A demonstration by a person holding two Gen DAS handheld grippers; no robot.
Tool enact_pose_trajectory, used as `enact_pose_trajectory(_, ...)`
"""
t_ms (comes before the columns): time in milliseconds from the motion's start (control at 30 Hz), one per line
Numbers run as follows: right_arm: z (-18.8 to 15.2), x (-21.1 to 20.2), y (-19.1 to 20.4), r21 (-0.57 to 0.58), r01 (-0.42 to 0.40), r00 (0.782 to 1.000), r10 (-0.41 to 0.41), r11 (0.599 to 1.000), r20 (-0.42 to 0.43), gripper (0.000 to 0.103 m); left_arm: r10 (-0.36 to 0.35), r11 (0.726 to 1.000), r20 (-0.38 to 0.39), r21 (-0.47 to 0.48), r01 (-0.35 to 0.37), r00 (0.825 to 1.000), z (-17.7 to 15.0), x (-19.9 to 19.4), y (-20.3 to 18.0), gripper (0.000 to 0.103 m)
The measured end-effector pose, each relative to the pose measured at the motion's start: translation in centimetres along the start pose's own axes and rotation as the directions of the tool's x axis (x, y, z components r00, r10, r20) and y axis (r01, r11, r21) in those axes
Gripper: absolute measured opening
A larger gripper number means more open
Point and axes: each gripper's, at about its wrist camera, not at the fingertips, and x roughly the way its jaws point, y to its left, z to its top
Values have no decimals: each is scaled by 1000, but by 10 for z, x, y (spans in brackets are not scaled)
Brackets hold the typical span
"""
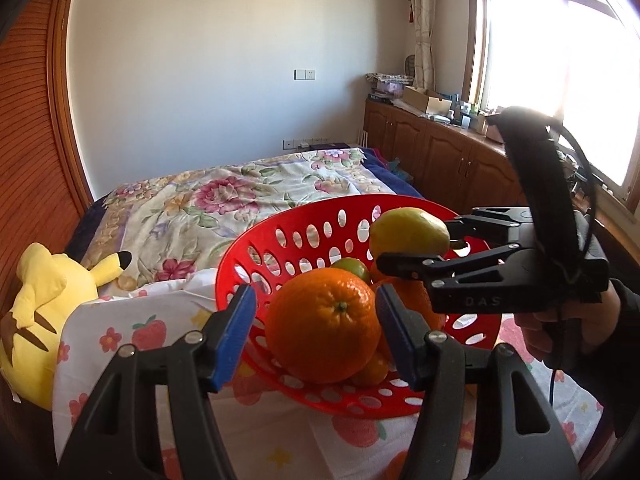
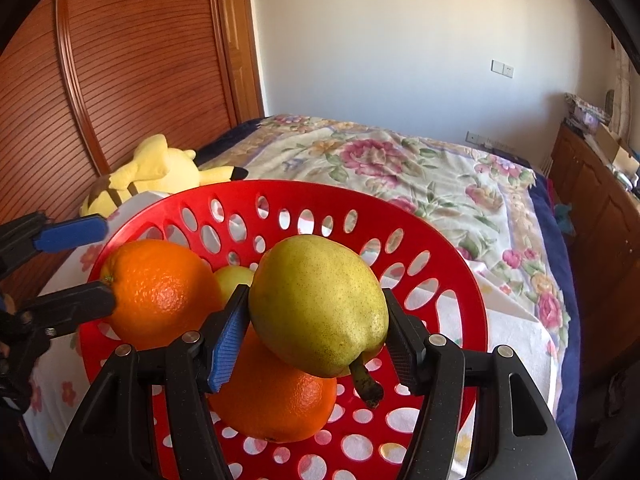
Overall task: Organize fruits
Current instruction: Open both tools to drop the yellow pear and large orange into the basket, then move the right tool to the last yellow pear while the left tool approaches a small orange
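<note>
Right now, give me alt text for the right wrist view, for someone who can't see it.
The right gripper clamps a yellow-green pear above a red perforated basket holding two oranges. At left, the left gripper brackets one orange, and a yellow plush toy lies on the floral bedspread behind.

Left hand-held gripper brackets an orange — red basket beneath.
</note>
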Motion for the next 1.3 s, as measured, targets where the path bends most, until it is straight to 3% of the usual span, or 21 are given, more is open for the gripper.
enact_pose_trajectory(433, 1, -30, -4, 57, 11, 998, -15, 998, 69, 66, -16, 1000, 41, -6, 16, 999, -22, -35, 0, 61)
enact_pose_trajectory(1033, -81, -104, 17, 90, 46, 992, -55, 995, 109, 66, -38, 999, 52, 1, 38, 998, -63, -60, -22, 62)
enact_pose_trajectory(1300, -113, -104, 18, 112, 64, 995, -72, 992, 69, 66, -52, 999, 25, -5, 52, 998, -94, -50, -33, 62)
